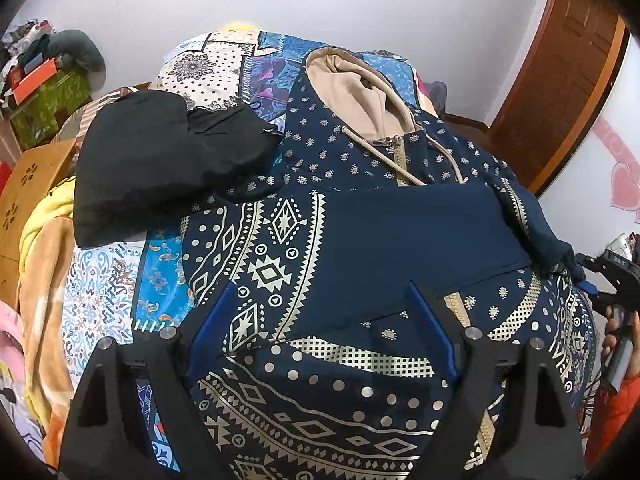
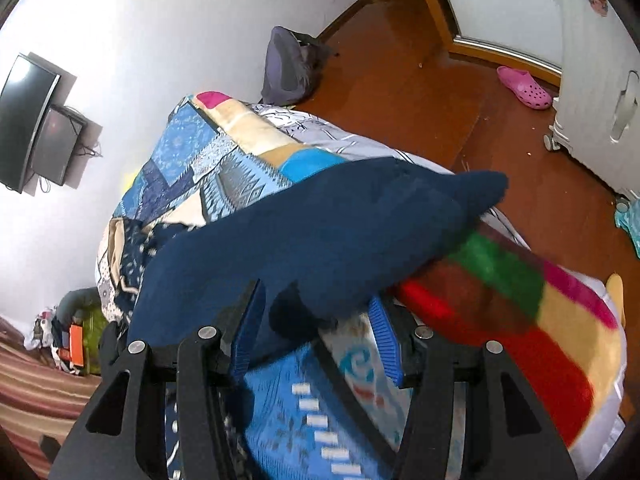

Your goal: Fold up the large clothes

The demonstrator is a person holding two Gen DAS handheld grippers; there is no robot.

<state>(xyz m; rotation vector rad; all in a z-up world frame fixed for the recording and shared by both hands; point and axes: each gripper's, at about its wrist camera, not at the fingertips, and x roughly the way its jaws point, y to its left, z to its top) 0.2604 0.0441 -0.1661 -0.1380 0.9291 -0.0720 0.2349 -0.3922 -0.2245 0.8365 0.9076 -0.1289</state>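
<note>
Right claw point(image 2: 316, 332) astride hoodie sleeve point(image 2: 320, 236).

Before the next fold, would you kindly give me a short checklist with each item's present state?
1. Left gripper open and empty above the hoodie: ok.
2. Right gripper has a firm hold: cannot tell; navy fabric lies between its fingers, but it is unclear whether the pads press on it.
3. Hoodie body flat on the bed: ok in the middle.
4. Hoodie's right edge smooth: not ok; it is bunched near the right gripper.
5. Hoodie clear of other clothes: not ok; the black garment overlaps its far left edge.
</note>
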